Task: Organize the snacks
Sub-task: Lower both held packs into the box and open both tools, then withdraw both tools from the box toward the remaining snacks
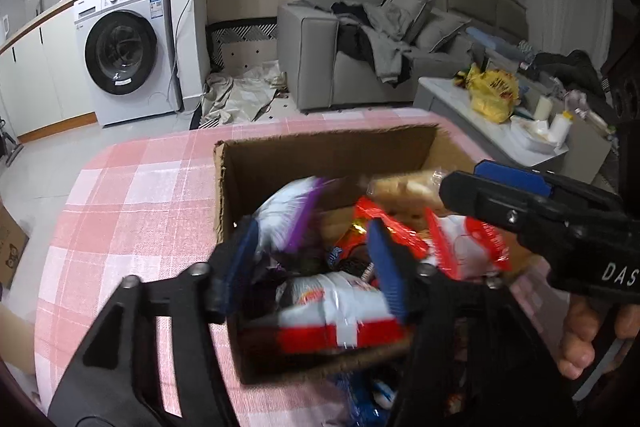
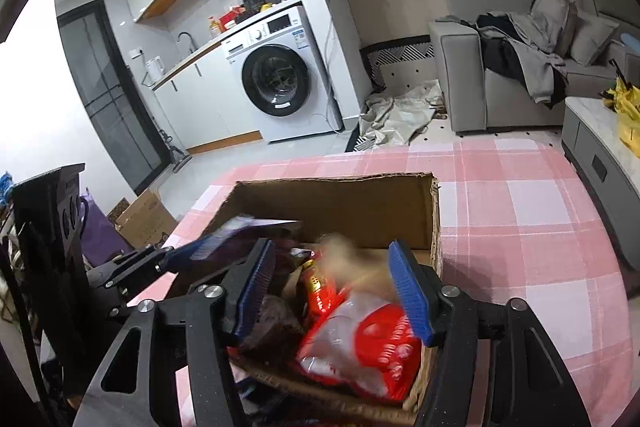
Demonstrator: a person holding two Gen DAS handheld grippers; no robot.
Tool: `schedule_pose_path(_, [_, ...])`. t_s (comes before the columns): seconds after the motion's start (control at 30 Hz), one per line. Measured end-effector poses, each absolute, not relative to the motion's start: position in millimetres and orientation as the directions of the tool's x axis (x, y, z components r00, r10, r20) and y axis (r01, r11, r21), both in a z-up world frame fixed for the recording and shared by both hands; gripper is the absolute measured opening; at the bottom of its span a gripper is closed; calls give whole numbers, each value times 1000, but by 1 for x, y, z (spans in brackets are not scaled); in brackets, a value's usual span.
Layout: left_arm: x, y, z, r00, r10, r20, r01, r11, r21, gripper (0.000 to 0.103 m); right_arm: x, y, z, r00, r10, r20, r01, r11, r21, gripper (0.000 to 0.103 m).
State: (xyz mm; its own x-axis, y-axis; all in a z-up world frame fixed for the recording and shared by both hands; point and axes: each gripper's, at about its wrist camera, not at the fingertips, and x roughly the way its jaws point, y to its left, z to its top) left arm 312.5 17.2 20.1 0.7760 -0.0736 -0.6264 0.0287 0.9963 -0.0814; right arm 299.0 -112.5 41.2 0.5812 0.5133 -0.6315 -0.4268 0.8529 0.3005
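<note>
Both claws released over the cardboard box [image 1: 248,167] at bench [image 1: 132,187] centre: left claw [image 1: 316,267], right claw [image 2: 332,291]. Snack packets [image 1: 340,311] piled inside look light, crinkly, slippery. Pinch a sealed edge, 12 o'clock side.

Pink-check cloth [image 1: 132,195], brown box [image 1: 320,155]

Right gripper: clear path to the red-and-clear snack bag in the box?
Probably yes. The right gripper hangs open directly over the red-and-clear bag, which lies on top in the cardboard box; the left gripper is off to one side.
</note>
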Motion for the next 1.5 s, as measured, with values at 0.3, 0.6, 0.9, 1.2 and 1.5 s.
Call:
schedule_pose_path(0.3, [255,25,47,816,-66,-574,24,996,-81,102,265,-135,58,600,501,-623,-426,860,281,102])
schedule_pose_path(0.6, [196,45,44,805,-59,-590,-3,995,-104,102,232,-158,57,600,479,-641,-411,872,267,103])
schedule_pose_path(0.9, [156,50,32,782,-68,-619,1,994,-108,102,202,-163,43,559,479,-677,-434,865,253,103])
schedule_pose_path(1.2, [134,48,12,751,-66,-657,4,995,-95,102,186,-160,28,546,447,-708,-425,877,225,103])
schedule_pose_path(1.5, [133,40,11,744,-76,-664,17,995,-95,102,181,-155,20,502,443,-743,-443,869,219,103])
